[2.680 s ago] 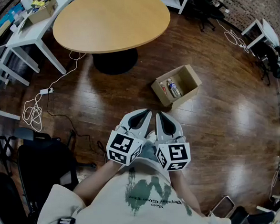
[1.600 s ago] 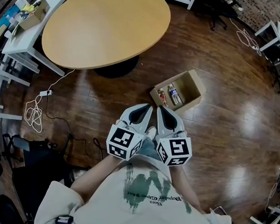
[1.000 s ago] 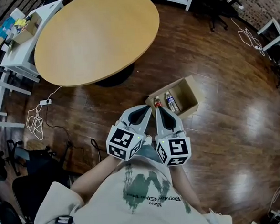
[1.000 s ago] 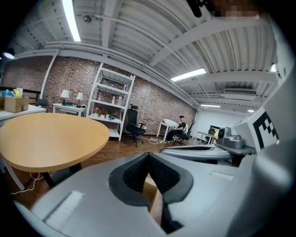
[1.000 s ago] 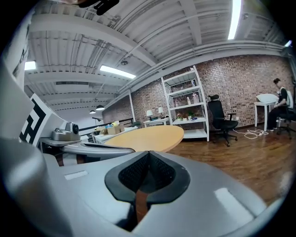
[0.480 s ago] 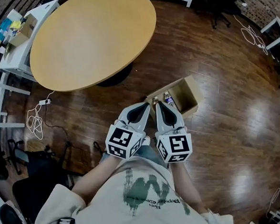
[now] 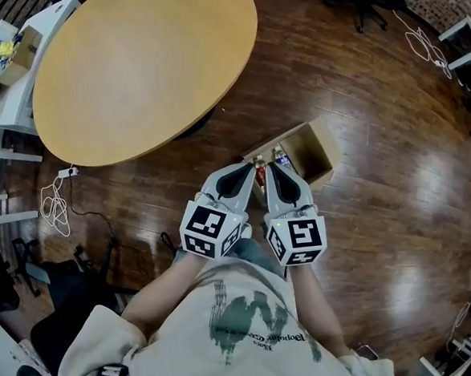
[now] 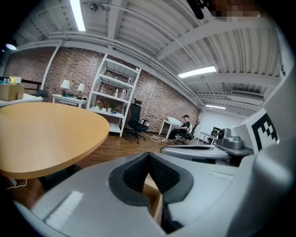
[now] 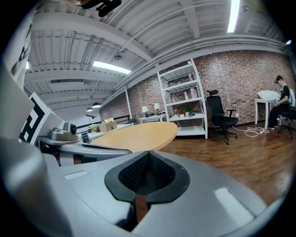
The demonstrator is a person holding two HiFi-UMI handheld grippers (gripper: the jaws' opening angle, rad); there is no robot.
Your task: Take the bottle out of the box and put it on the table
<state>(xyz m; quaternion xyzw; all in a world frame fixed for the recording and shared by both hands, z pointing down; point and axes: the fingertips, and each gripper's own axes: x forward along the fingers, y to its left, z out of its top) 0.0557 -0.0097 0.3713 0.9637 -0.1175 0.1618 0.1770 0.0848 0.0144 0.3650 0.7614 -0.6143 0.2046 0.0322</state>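
Head view, looking steeply down. I hold both claws side by side in the lower middle of the frame, their tips pointing up-frame at the cardboard box (image 7: 312,155), which sits open on the wooden floor (image 7: 382,213) just right of centre.

Left claw (image 7: 248,169): its tip hangs over the box's near left corner. In the left gripper view the two ribbed pads (image 8: 159,173) meet at their tips, so I read this claw as closed. Nothing is between the pads. Only a strip of cardboard shows through the slit below them.

Right claw (image 7: 270,167): its tip lies over the near edge of the box, just beside the left claw and not touching it. In the right gripper view the pads (image 9: 138,173) are pressed fully together and grip nothing.

Task objects: a bottle with a blue label (image 7: 281,157) lies inside the box against its left end, and a second bottle with a red top (image 7: 259,173) lies beside it, partly hidden between the two claw tips. Neither claw touches either bottle as far as I can tell.

The round desk (image 7: 139,69) fills the upper left of the frame, its top bare, well apart from the box.
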